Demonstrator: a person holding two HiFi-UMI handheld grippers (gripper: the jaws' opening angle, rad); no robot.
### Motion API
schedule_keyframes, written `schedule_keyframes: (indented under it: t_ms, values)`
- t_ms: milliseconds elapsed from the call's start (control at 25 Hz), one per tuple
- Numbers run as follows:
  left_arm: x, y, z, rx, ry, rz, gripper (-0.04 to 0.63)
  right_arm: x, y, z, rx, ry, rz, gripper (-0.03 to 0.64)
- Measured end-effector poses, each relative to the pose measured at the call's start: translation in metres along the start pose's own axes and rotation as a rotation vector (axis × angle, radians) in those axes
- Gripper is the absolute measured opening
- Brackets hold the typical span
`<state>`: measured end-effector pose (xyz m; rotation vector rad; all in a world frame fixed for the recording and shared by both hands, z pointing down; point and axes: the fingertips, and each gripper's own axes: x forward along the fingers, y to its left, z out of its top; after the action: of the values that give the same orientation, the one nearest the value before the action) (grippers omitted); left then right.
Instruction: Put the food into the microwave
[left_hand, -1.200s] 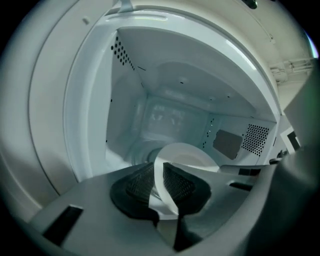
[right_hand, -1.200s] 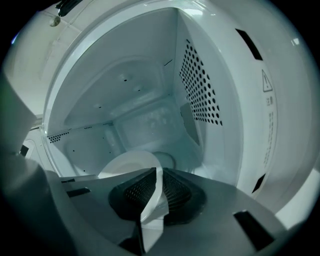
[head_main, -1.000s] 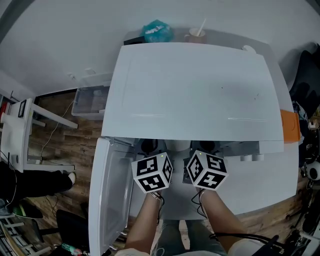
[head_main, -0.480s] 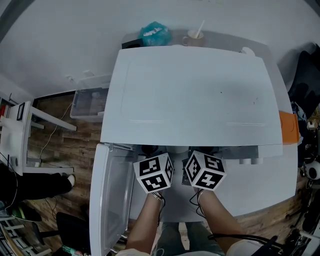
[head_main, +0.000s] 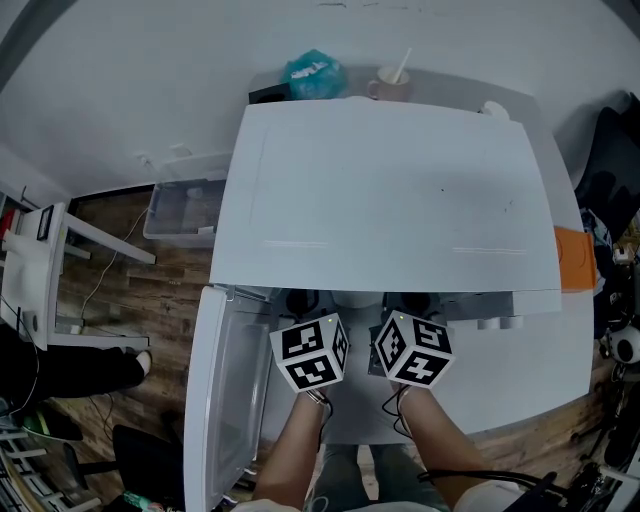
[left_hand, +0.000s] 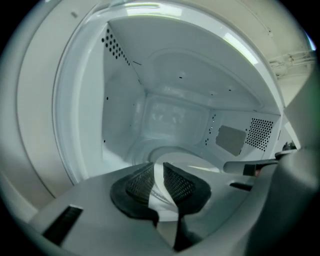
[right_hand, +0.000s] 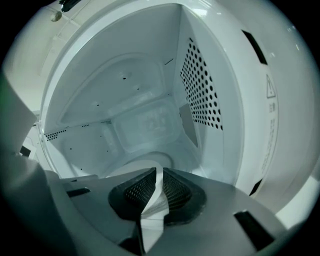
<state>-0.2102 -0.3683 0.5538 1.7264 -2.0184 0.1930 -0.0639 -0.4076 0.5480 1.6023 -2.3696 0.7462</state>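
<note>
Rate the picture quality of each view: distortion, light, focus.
Head view: sharp, evenly lit, fisheye bowing the microwave top. Left gripper view: heavy barrel distortion, dark corners, the left claw and the white edge it pinches soft-focused. Right gripper view: same curving, perforated wall crisp, the right claw on the white edge blurry.

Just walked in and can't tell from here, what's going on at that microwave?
A person stands at the open microwave, its door swung out to the left, holding a gripper in each hand. The left gripper and the right gripper are each clamped on a thin white rim, seemingly two sides of one dish, at the mouth of the cavity. The food itself isn't visible. The dish doesn't look set down inside yet.
</note>
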Motion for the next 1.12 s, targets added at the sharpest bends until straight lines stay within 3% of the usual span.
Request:
schedule_keyframes:
  t_ms: [640,1120]
  values:
    - [-0.079,-0.032,0.001,0.004,0.007,-0.042,0.048,-0.072,0.022,-0.009,-0.133,0.059,0.140,0.040]
    - [-0.156,-0.053,0.008,0.036,-0.008,-0.073,0.006,-0.143,0.034,0.003,-0.212,0.069,0.213,0.020]
